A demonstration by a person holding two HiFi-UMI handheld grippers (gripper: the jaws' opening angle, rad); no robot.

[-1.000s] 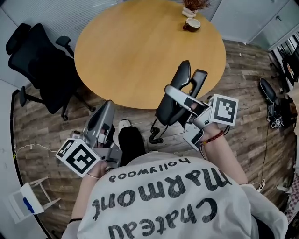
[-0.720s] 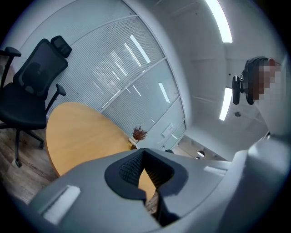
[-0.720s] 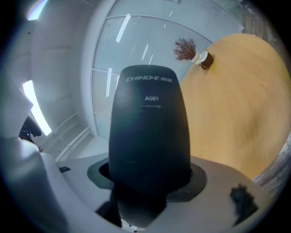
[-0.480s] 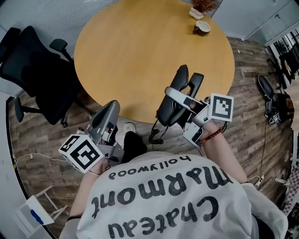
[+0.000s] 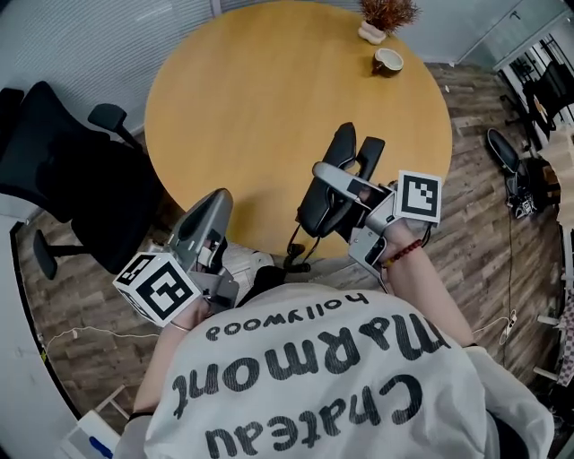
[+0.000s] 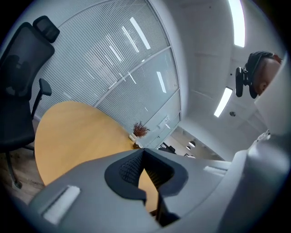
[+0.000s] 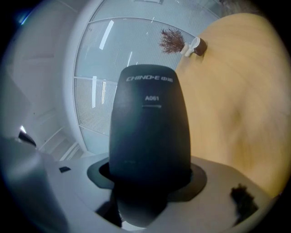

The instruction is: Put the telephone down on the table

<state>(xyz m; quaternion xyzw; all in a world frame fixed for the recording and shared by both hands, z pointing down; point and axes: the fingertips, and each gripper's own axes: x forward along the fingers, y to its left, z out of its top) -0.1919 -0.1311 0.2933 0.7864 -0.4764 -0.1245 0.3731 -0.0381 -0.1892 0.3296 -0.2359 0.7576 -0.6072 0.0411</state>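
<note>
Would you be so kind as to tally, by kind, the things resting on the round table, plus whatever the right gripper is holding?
Cups: 1
Potted plants: 1
Telephones: 1, held in the right gripper
Total: 3

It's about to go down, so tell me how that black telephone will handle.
The telephone looks like rigid moulded plastic, so probably stiff. Its smooth rounded shell may slip in the right gripper. The cord dangling below could drag or snag at the table edge.
</note>
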